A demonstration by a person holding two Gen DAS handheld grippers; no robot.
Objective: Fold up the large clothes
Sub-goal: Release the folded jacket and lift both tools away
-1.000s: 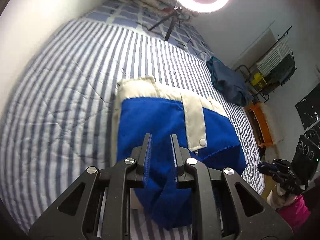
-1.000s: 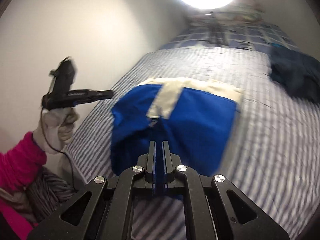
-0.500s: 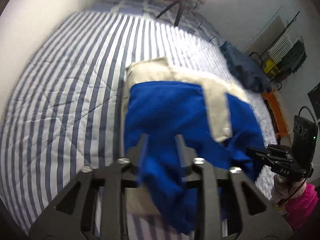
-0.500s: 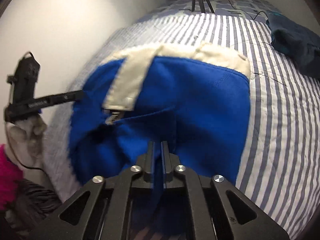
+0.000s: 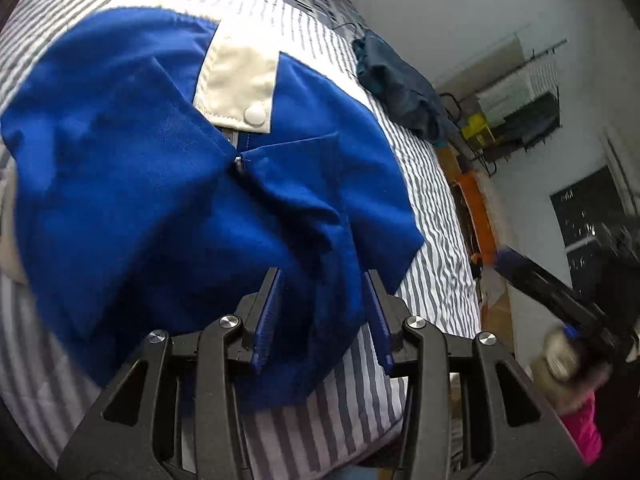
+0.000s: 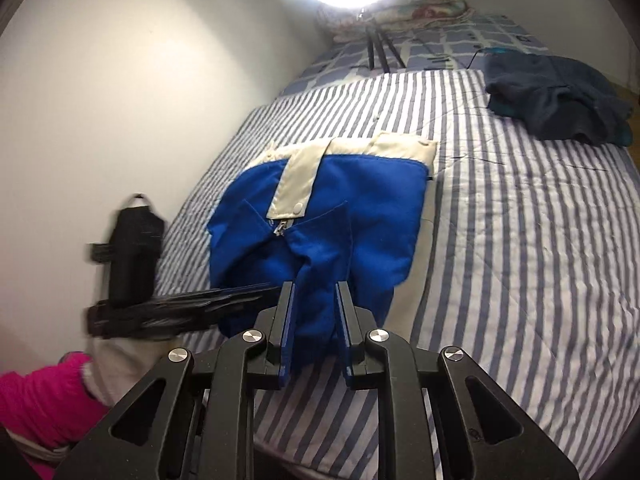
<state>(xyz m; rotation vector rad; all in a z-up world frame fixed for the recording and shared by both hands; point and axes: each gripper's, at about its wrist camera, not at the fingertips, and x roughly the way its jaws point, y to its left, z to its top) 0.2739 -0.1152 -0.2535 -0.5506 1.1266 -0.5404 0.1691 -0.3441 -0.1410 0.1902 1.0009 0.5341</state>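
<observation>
We have just opened both jaws, so the left gripper [image 5: 323,312] and right gripper [image 6: 315,320] release the blue jacket [image 6: 320,216], folded on the bed [image 6: 520,240].

a bed with a blue-and-white striped quilt [image 6: 520,240] carries a folded blue garment with cream trim [image 6: 352,208] near its foot. a crumpled dark garment [image 6: 560,96] lies well apart toward the head, near tripod legs [image 6: 380,52].
</observation>
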